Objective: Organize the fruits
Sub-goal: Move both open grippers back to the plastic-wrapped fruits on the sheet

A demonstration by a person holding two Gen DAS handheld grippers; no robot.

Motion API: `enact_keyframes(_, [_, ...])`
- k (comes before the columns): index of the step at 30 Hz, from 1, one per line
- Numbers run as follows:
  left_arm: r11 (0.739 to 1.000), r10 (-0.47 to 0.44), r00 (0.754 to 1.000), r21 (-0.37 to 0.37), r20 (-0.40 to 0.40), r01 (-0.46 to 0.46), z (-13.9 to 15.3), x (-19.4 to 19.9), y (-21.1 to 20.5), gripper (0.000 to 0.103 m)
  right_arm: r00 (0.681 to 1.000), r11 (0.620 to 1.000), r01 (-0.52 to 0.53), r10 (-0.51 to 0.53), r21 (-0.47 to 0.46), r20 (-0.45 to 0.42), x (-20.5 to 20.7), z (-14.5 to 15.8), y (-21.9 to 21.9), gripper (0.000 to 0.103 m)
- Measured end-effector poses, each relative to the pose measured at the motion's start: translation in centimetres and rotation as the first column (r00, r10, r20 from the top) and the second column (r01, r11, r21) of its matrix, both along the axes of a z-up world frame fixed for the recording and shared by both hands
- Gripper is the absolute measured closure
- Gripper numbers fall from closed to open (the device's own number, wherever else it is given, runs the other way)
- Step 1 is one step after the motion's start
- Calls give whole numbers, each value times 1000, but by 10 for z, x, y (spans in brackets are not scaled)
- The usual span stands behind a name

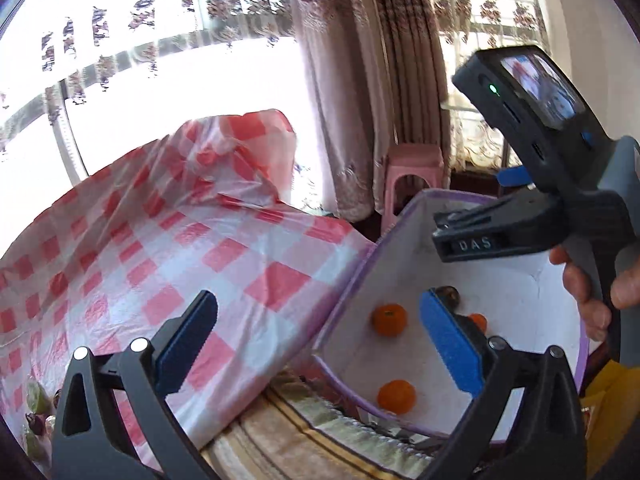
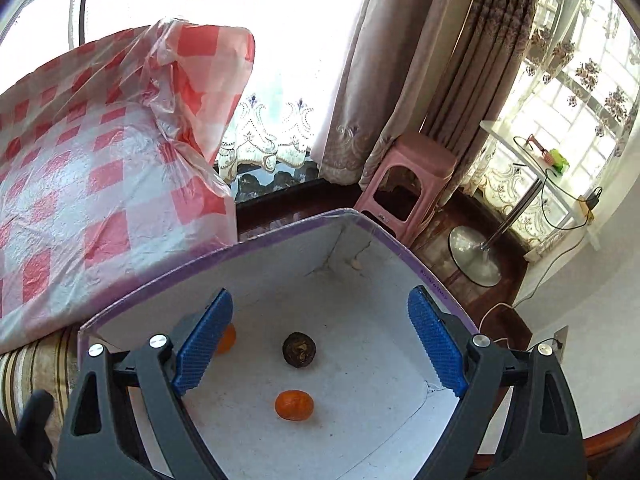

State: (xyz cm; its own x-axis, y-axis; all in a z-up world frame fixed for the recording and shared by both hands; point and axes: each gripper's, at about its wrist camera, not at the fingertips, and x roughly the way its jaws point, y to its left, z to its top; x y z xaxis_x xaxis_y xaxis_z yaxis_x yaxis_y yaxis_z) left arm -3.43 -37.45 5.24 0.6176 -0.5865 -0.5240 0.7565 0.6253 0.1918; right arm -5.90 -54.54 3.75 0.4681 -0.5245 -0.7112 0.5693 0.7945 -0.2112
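Note:
A white box with a purple rim stands beside the table; it also shows in the left wrist view. Inside lie small oranges and a dark round fruit. In the left wrist view three oranges and the dark fruit show. My right gripper is open and empty above the box; it shows in the left wrist view. My left gripper is open and empty over the box's left rim.
A red-and-white checked plastic cloth covers the table at the left. Some fruits lie at its near left edge. A pink stool, curtains and a round-based side table stand behind the box.

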Motion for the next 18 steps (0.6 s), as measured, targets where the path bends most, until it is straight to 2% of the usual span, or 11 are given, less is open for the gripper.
enact_keyframes(2, [999,29,1000,-37,8,-28,15,9,21,2,1000,1000,-25,25,-3,0,8,4,17,16])
enact_keyframes(4, [997,45,999,-58,-17,-46,22,12,41,2,997,997,-73,73,4,-4,19,-1,38,17])
enact_keyframes(6, [995,58,997,-85,-43,-61,27,21,63,2,993,993,-116,115,37,18,27,-3,57,16])
enact_keyframes(8, [991,101,993,-77,-61,-106,28,30,83,2,985,982,-166,162,94,53,35,-6,75,16])
enact_keyframes(12, [979,175,980,-90,-100,-184,24,49,130,2,959,933,-272,243,235,145,53,-13,113,16])
enact_keyframes(15, [966,233,968,-89,-93,-242,20,57,162,2,937,904,-336,294,263,187,67,-14,146,16])
enact_keyframes(18, [941,306,945,-115,-119,-319,20,66,198,2,911,870,-396,334,293,240,78,-13,174,16])
